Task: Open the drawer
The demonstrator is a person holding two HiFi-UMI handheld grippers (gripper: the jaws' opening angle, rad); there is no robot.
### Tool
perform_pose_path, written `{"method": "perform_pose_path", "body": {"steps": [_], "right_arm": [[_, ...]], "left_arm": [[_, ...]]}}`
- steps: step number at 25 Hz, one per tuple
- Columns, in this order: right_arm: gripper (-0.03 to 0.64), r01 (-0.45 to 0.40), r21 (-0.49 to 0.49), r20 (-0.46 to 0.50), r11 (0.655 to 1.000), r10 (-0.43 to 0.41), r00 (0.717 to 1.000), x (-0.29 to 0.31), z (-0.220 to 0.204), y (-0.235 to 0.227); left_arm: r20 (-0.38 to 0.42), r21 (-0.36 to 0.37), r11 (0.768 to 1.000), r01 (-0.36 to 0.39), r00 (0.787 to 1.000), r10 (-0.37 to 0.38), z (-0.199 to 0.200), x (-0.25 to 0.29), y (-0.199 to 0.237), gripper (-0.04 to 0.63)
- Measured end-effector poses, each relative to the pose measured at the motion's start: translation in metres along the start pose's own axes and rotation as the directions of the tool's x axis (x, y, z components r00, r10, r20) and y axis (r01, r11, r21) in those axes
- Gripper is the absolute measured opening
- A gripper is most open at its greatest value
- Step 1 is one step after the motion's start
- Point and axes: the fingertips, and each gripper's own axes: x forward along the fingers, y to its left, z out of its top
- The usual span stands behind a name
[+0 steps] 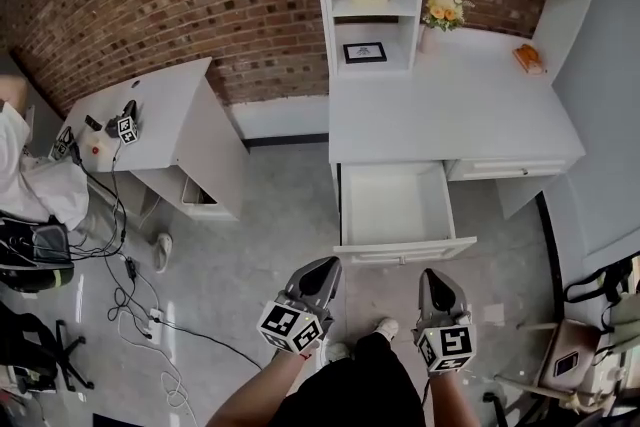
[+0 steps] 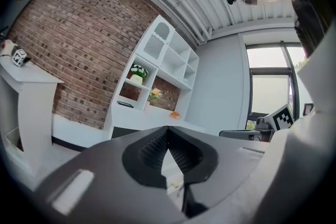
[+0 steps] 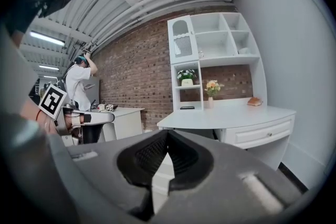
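Big white desk [image 1: 450, 115] fills the right of the head view, hard against the brick wall, and here's the story: the drawer [image 1: 395, 205] under its left half is standing pulled right out, bare white floor showing, nothing visible inside. Its travel runs straight from the desk toward the person, and the long front panel [image 1: 405, 250] lies crosswise, the nearest part of it to the tools. Next to it, the smaller right-hand drawer [image 1: 505, 168] sits flush and shut.

Now the tools. Both are held close in by the person's body, pointing ahead at that front panel, well clear of it and touching nothing. The left gripper [image 1: 322, 267] lines up just off the panel's left end; the right gripper [image 1: 437, 277] sits squarely before its right half, so I'd call the right hand marginally better placed.

In the left gripper view, the left gripper [image 2: 168, 152] has its ribbed pads closed tip to tip with nothing between. Same in the right gripper view, the right gripper [image 3: 167, 152] is pinched together, empty. By the look of it, the opening is done
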Motion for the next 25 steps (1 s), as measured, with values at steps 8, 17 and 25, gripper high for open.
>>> {"method": "perform_pose_path", "body": {"steps": [8,17,25], "right_arm": [[0.002,-0.017,-0.014,0.045,1.0,0.018,0.999,-0.02,0.043,-0.003],[0.002,-0.051,-0.011,0.078,0.999,0.052,0.996,-0.034,0.063,0.007],[0.002,-0.077,-0.024,0.092,0.997,0.079,0.993,-0.038,0.081,0.018]], "left_arm": [[-0.004,-0.002,1.0,0.012,1.0,-0.012,0.02,-0.009,-0.015,0.002],[0.004,0.031,0.999,0.032,0.999,-0.032,0.034,-0.021,-0.034,0.002],[0.036,0.003,1.0,0.019,0.999,-0.019,0.059,-0.039,-0.028,0.002]]}}
